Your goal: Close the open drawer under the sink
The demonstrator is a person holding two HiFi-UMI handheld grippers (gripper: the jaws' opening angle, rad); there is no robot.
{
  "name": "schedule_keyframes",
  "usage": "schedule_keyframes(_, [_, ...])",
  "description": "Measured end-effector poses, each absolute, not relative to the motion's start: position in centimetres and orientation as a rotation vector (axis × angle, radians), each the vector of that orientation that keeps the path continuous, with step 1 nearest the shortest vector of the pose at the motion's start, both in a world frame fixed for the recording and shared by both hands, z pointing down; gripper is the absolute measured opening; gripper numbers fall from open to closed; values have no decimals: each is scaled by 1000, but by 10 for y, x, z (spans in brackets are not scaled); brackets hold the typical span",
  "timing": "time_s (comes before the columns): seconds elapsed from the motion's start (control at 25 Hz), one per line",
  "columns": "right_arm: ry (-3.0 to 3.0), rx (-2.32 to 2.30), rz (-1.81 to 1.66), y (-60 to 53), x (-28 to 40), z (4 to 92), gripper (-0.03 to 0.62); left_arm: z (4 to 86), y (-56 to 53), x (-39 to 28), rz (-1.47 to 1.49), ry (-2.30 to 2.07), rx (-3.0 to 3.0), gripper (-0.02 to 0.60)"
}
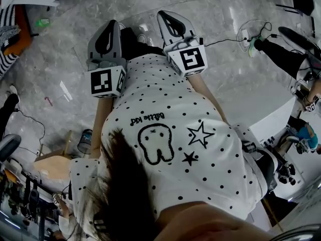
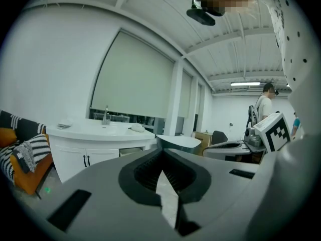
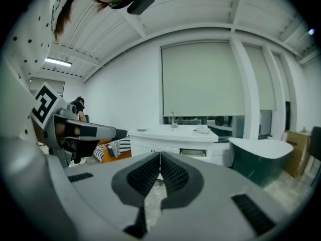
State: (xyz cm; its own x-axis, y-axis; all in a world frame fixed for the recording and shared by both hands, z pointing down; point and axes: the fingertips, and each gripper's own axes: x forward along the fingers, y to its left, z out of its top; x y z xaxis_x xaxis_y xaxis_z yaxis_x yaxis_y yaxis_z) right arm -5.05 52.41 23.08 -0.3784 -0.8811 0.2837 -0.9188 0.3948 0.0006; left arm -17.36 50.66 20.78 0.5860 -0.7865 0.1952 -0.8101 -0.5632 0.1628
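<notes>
The white sink cabinet [image 3: 146, 147] stands well off across the room, its worktop [image 2: 95, 130] carrying a tap [image 2: 106, 115]. Under the worktop's right end the drawer [image 3: 194, 152] seems to stand out from the front, though it shows small. The left gripper [image 2: 162, 152] and right gripper [image 3: 160, 157] are each pressed together on nothing, near the person's chest. To close it well, I judge, walk near, then push the drawer front squarely, mid-width.

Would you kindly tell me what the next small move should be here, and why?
Probably walk toward the sink cabinet: it stands well across the floor, its drawer looks ajar, and the left gripper and right gripper are shut, empty and touch nothing.
</notes>
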Motion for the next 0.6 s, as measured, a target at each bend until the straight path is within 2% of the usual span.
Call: schedule_keyframes(0.6, [-2328, 1624, 344, 445, -47, 244, 15, 218, 415, -168, 184, -1198, 2542, 6])
